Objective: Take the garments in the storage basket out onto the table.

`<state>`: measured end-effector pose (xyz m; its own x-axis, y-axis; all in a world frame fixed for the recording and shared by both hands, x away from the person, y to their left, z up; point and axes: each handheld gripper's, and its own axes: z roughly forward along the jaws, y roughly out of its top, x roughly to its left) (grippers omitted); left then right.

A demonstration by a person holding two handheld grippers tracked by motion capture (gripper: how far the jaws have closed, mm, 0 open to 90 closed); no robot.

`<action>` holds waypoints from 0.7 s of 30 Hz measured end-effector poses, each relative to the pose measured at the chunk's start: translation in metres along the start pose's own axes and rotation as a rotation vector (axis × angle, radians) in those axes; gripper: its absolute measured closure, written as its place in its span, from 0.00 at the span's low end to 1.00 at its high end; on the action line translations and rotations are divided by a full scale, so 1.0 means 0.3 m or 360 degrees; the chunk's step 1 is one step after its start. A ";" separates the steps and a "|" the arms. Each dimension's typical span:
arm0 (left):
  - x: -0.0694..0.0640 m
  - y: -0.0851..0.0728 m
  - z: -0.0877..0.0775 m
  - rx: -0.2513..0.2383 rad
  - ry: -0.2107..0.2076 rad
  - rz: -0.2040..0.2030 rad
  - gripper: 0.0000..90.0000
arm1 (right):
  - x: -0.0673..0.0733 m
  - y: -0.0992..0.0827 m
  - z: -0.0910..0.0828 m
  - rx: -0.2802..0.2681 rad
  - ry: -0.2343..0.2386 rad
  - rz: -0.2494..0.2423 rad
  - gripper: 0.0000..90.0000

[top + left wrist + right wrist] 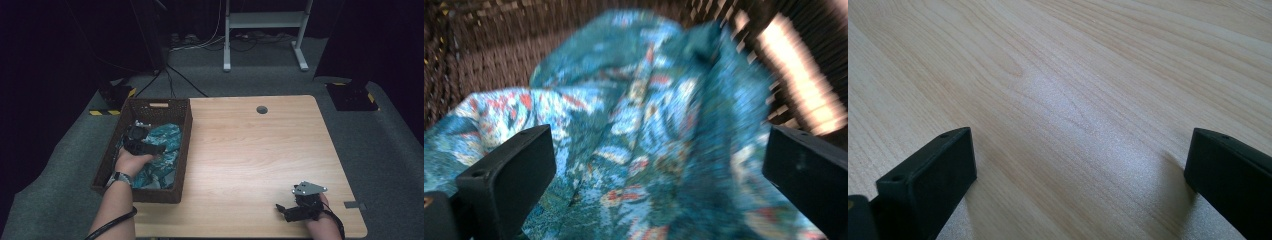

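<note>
The blue-green cloth (161,150) lies crumpled inside the brown woven basket (182,150), which sits on the left side of the wooden table (250,150). We see red and white patterns on the cloth in the left gripper view. Our left gripper (150,148) is down in the basket, right above the cloth. Its two black jaws are wide apart, and the cloth (644,150) shows between them, but they are not pinching it. The dark basket wall (479,55) stands behind the cloth. Our right gripper (286,210) rests on the table near the front right corner, well apart from the basket. Its jaws are spread wide too, with only bare wood (1073,100) between them.
</note>
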<state>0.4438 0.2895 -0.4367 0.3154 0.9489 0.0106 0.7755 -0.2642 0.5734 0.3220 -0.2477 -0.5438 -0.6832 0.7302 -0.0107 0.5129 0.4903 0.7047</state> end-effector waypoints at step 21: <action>0.036 -0.055 0.211 0.0706 -0.0045 0.0075 0.00 | 0.002 0.000 0.000 0.0001 0.0014 -0.0013 0.00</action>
<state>0.4692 0.2932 -0.4980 0.3662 0.9305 0.0021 0.9175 -0.3615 0.1660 0.3218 -0.2472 -0.5438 -0.6916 0.7222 -0.0102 0.5077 0.4962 0.7043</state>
